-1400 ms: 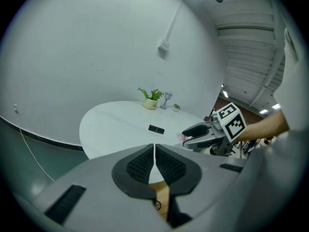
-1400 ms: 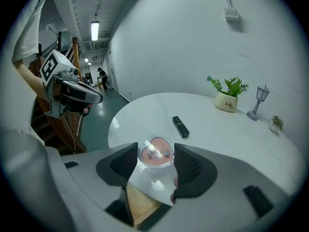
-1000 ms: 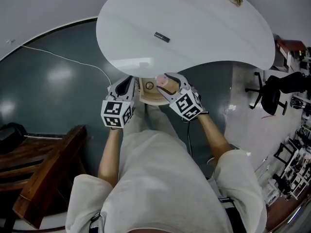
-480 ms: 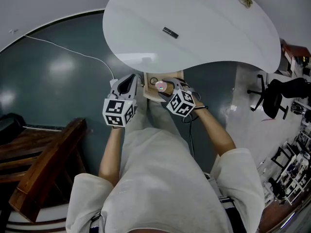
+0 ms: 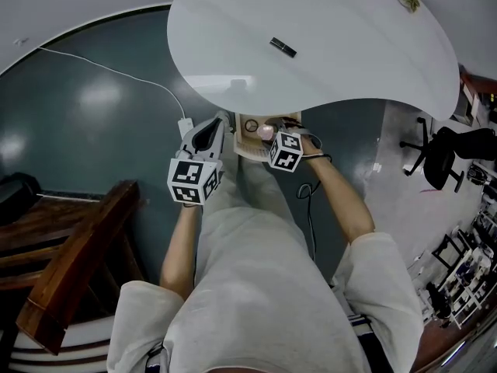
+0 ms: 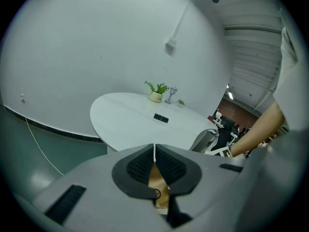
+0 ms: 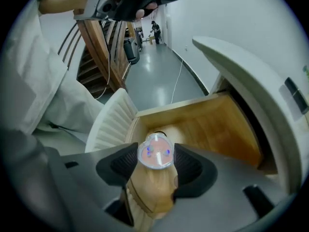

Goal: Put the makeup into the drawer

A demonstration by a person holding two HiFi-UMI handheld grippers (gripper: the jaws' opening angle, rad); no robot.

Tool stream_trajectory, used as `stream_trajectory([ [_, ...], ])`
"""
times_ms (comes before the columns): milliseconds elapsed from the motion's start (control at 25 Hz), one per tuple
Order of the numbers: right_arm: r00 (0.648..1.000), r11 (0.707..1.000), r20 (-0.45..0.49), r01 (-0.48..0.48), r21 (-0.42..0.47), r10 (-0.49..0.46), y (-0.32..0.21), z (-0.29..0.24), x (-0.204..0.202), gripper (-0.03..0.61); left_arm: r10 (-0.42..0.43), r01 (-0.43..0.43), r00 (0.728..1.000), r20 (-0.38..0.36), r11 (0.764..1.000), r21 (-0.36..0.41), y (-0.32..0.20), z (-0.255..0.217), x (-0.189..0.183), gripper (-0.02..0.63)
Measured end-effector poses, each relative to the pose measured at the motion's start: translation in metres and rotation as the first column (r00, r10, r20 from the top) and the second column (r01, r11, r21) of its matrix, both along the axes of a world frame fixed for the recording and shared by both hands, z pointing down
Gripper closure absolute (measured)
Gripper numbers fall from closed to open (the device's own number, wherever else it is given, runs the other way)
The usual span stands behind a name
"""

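- The white table [image 5: 326,45] filled the top of the head view, with the open wooden drawer [image 7: 217,124] under its near edge.
- The left gripper [image 6: 154,164] was shut on nothing, left of the drawer.
- The right gripper [image 7: 155,164] squeezed the heart-shaped makeup [image 7: 155,152] right over the drawer. It was lower and tipped down more than a second before.

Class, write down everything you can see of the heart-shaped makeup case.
The heart-shaped makeup case is small, with a clear glossy rim and a pink centre with bluish spots; it looks like plastic. The right tool's dark ribbed pads clamp it from both sides, its flat face toward that tool's camera. It is held over the open wooden drawer.
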State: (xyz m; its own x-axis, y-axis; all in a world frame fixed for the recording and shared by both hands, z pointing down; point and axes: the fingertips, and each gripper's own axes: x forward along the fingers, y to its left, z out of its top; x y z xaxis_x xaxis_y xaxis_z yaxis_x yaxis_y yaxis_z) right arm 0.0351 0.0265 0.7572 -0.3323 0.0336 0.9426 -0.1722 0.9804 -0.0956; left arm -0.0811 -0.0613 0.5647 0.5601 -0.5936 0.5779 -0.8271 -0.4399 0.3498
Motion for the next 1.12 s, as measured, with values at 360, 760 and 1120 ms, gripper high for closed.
stream_trajectory([
  [360, 0.993, 0.989, -0.107, 0.025, -0.148, -0.041, 0.005, 0.041, 0.009, 0.348, -0.014, 0.014, 1.000, -0.007, 0.999, -0.042, 0.001, 0.023, -0.002, 0.597],
  [760, 0.972, 0.977, -0.121, 0.193, -0.092, -0.204, 0.002, 0.048, -0.001, 0.345, -0.026, 0.025, 1.000, -0.011, 0.997, -0.069, 0.006, 0.034, -0.008, 0.597],
  [1120, 0.956, 0.967, -0.146, 0.248, -0.061, -0.255, -0.005, 0.076, -0.020, 0.345, -0.038, 0.038, 0.999, -0.001, 0.995, -0.092, 0.006, 0.045, -0.021, 0.597],
])
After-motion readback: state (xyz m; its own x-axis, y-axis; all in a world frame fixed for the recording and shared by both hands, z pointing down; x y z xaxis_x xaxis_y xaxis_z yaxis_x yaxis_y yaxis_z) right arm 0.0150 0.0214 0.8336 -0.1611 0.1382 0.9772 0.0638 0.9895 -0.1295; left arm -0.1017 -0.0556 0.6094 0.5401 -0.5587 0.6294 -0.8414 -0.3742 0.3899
